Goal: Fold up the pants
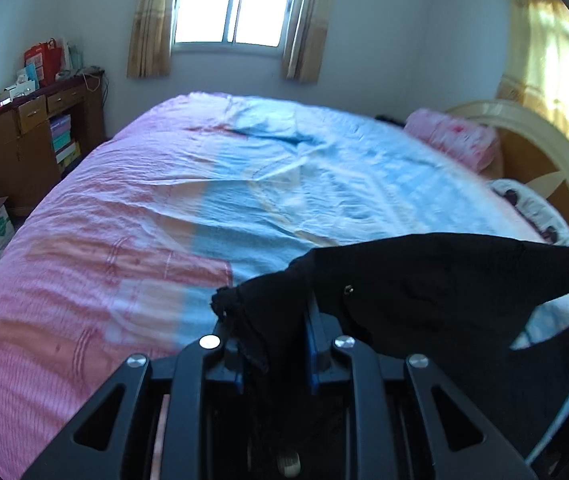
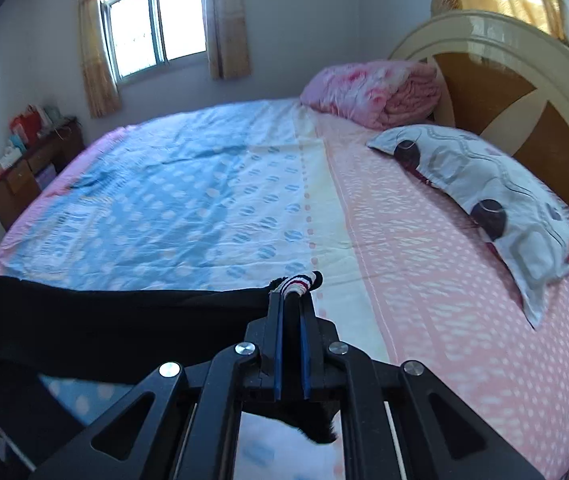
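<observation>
Black pants [image 1: 436, 280] hang stretched above the bed between my two grippers. My left gripper [image 1: 270, 316] is shut on one bunched corner of the black cloth, which fills the gap between its blue-padded fingers [image 1: 311, 344]. In the right wrist view the pants [image 2: 116, 312] run off to the left as a taut black band. My right gripper [image 2: 290, 300] is shut on the other end, where a white, red and dark striped trim [image 2: 298, 282] pokes out past the fingertips. The lower part of the pants hangs below both views.
The bed [image 2: 224, 200] has a wrinkled pink and blue sheet [image 1: 124, 208]. A folded pink quilt [image 2: 372, 92] and a patterned pillow [image 2: 484, 200] lie by the curved headboard [image 2: 524, 92]. A wooden dresser [image 1: 32, 140] stands by the far wall, under a curtained window [image 1: 230, 4].
</observation>
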`<action>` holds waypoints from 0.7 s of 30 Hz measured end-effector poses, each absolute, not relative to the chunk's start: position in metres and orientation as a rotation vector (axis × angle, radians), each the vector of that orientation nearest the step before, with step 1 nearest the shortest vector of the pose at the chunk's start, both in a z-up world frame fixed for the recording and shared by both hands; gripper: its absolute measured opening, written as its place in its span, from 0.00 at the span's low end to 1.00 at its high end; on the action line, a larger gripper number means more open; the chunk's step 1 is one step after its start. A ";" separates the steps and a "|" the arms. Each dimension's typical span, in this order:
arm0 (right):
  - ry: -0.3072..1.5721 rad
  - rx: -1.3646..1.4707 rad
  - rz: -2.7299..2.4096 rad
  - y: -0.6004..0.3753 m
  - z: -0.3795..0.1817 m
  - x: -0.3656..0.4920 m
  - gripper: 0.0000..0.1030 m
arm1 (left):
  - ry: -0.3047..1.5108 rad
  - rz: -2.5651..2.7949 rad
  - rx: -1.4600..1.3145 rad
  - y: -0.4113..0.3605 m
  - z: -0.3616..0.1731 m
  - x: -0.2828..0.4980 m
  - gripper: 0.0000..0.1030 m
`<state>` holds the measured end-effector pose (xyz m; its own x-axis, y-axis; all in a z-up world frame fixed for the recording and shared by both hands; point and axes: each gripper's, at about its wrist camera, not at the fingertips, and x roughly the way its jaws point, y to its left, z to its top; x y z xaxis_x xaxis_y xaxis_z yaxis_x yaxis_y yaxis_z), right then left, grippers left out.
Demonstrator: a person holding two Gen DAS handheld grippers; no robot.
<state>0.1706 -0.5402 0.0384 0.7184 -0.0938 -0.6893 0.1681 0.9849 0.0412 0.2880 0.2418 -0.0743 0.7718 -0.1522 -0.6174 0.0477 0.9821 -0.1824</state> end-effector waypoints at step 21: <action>0.928 -0.109 -0.119 -0.427 0.005 -0.001 0.34 | 0.649 -0.171 0.107 0.221 -0.149 0.145 0.39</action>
<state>-0.0013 -0.4274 0.0050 0.5942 -0.1488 -0.7905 0.0553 0.9880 -0.1444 0.1446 0.2214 -0.1490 0.7831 -0.1244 -0.6093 0.1914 0.9804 0.0459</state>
